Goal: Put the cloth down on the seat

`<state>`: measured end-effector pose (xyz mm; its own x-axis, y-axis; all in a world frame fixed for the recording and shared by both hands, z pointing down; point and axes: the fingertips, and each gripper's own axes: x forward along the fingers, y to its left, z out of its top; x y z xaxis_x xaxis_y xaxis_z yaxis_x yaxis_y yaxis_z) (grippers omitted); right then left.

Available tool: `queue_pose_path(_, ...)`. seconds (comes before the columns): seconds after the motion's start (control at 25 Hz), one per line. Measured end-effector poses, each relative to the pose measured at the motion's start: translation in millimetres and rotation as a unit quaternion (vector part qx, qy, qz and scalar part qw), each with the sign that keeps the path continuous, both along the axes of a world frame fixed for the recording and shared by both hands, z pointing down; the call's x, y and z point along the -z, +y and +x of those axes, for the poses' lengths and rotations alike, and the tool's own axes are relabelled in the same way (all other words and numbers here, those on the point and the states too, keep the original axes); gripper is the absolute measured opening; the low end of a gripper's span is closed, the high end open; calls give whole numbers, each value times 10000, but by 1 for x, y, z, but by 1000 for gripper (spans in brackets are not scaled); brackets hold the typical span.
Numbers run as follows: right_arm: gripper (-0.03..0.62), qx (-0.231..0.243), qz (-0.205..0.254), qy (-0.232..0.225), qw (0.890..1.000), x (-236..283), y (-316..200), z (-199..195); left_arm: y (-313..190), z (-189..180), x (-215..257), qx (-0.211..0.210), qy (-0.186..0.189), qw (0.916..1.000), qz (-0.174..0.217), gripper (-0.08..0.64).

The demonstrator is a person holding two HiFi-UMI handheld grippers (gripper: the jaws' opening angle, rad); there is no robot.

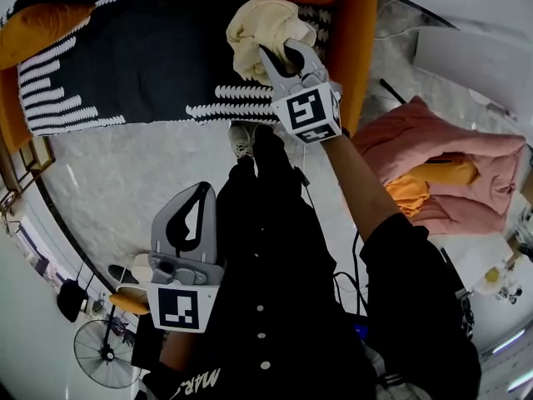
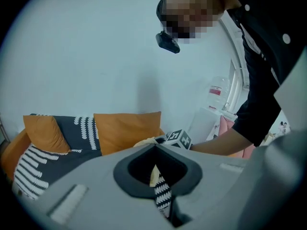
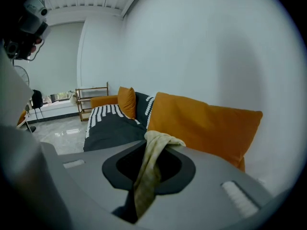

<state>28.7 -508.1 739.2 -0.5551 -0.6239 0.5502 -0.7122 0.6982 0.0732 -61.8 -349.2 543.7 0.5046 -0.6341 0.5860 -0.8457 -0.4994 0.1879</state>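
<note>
A: Where is the cloth?
B: The cream cloth [image 1: 256,30] is pinched in the closed jaws of the right gripper [image 1: 281,57]. It bunches just past the tips, over the dark patterned seat [image 1: 150,65].
A: And the left gripper?
B: The left gripper [image 1: 200,192] has its jaws together with nothing between them, well back from the seat.

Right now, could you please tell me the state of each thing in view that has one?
right gripper: jaws shut on the cloth.
left gripper: jaws together, empty.
cloth: bunched, held over the seat cover, not released.
seat cover: spread flat.
orange cushion: propped at the seat cover's end.
pink clothes: heaped off to the side.
</note>
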Motion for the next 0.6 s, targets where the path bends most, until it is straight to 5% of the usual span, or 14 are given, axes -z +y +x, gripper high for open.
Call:
queue_pose_path(0.24,71,-1,-475,376,9982,-48,0,3,-8,6,-12,10,24,9999,-99,0)
queue_pose_path(0.48,71,343,-699,1546,9849,-100,7,15,-11,13,-19,-7,-2,9998,-180,0)
queue_pose_path(0.6,71,468,-736,1552,9840,-102,10,11,-14,13,-20,11,-13,9998,-204,0)
